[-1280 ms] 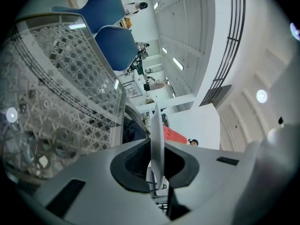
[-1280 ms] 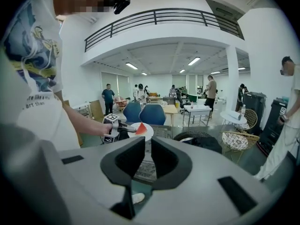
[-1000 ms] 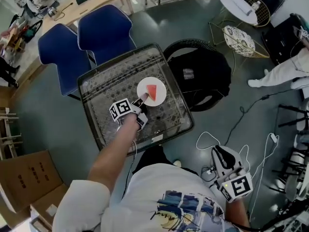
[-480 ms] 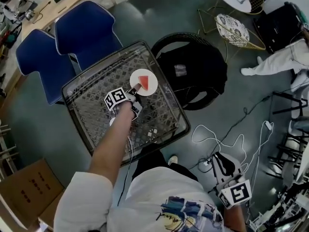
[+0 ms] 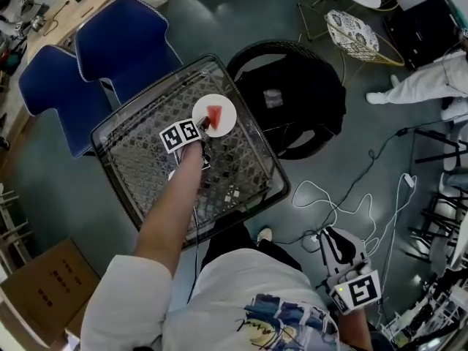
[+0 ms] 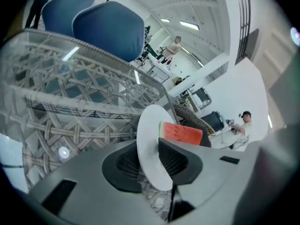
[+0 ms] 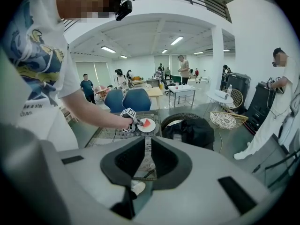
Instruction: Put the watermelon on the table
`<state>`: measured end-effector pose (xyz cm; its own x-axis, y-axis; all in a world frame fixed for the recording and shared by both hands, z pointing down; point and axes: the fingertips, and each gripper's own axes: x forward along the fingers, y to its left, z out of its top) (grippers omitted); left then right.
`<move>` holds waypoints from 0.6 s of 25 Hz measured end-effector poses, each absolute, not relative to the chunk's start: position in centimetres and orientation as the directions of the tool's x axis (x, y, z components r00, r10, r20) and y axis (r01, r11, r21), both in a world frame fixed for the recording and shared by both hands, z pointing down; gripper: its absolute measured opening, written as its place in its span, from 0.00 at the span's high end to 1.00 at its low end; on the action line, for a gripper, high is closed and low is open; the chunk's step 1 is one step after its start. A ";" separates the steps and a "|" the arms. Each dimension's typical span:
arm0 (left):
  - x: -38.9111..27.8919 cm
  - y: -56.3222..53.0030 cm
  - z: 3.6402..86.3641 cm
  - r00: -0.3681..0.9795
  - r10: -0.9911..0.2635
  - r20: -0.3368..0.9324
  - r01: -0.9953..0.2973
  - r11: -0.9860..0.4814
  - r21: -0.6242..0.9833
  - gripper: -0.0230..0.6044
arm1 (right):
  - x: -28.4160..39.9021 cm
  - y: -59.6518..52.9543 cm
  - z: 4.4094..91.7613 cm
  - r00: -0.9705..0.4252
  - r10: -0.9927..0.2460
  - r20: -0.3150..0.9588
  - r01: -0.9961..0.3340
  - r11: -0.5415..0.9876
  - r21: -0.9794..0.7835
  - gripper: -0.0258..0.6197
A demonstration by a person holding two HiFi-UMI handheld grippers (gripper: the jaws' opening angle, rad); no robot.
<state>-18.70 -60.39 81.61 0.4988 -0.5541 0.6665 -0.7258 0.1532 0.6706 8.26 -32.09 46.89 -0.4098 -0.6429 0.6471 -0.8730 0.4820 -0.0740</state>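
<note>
One outstretched arm's left gripper [image 5: 205, 125], jaws just opening, straddles plate [image 5: 227, 107].

A glossy glass top is seen laid over woven wicker on the table [image 5: 139, 159], with a smooth matt plate [image 5: 226, 120] upon it and cloth-covered chairs [image 5: 124, 39] behind it.
</note>
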 end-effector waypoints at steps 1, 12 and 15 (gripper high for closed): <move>-18.8 -60.5 81.6 0.474 -0.547 0.690 -0.762 0.138 0.633 0.82 | 8.3 -32.1 46.9 -0.409 -0.645 0.646 -0.875 0.478 -0.076 0.89; -19.8 -60.8 81.7 0.245 -0.509 0.826 -0.953 0.029 0.300 0.68 | 9.6 -31.3 47.0 -0.394 -0.658 0.641 -0.887 0.454 -0.079 0.89; -20.0 -60.9 81.6 0.217 -0.515 0.829 -0.963 0.028 0.269 0.68 | 9.7 -30.9 46.8 -0.395 -0.661 0.638 -0.886 0.458 -0.074 0.89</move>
